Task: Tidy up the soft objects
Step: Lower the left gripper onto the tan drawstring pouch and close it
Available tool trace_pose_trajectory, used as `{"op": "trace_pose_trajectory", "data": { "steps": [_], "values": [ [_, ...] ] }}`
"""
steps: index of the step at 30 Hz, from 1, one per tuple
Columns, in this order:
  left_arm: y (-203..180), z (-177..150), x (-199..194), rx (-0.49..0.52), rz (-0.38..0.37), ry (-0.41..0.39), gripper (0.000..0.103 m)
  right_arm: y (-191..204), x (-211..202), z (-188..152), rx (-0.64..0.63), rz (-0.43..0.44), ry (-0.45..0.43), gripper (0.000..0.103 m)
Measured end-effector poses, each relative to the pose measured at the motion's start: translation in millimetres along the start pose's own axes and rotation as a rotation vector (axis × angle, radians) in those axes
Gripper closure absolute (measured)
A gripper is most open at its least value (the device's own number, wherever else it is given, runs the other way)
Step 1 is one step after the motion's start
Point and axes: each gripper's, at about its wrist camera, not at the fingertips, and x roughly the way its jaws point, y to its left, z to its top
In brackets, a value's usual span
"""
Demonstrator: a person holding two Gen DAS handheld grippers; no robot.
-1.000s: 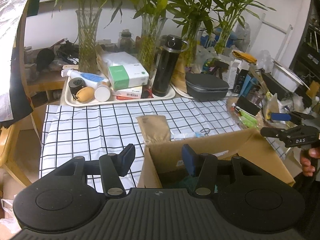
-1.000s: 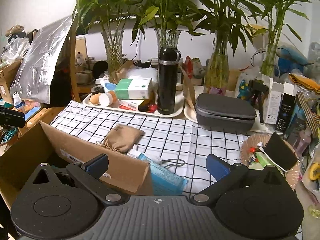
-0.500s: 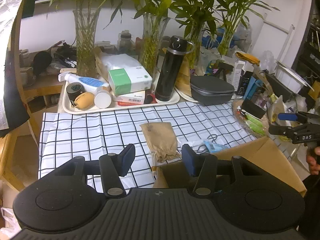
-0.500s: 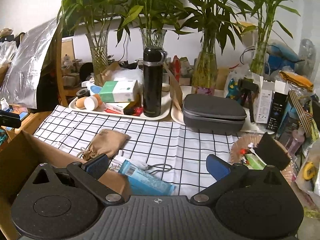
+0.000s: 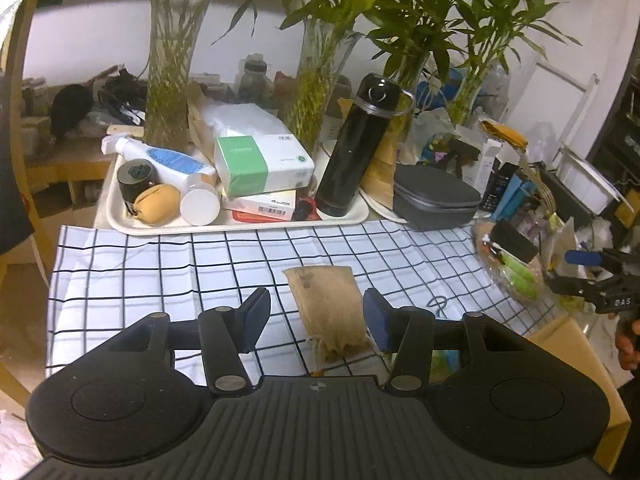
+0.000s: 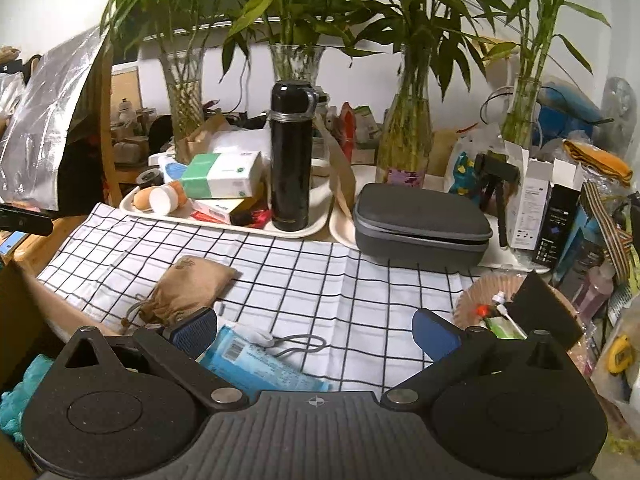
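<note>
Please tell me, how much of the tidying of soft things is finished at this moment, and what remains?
Done: a teal fluffy item already lies in the cardboard box. In hand: nothing; the left gripper is open with the brown drawstring pouch framed between its fingers, seemingly next. The right gripper is open and empty. Left: the pouch and the blue packet, both on the checked cloth.

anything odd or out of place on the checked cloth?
Nothing spilled or damaged. The brown drawstring pouch lies askew across the grid lines, and the blue packet with its grey cord lies loose beside it.
</note>
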Motion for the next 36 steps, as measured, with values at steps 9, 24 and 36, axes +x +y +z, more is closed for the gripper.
{"op": "trace_pose_trajectory", "data": {
  "steps": [9, 24, 36],
  "values": [
    [12, 1, 46, 0.01, -0.033, 0.044, 0.053, -17, 20, -1, 0.054, -0.048, 0.035, 0.0],
    [28, -5, 114, 0.036, -0.117, 0.187, 0.054, -21, 50, -4, 0.038, -0.052, 0.107, 0.0],
    [31, -7, 154, 0.065, -0.154, 0.248, 0.059, -21, 65, -4, 0.039, -0.036, 0.139, 0.0]
  ]
}}
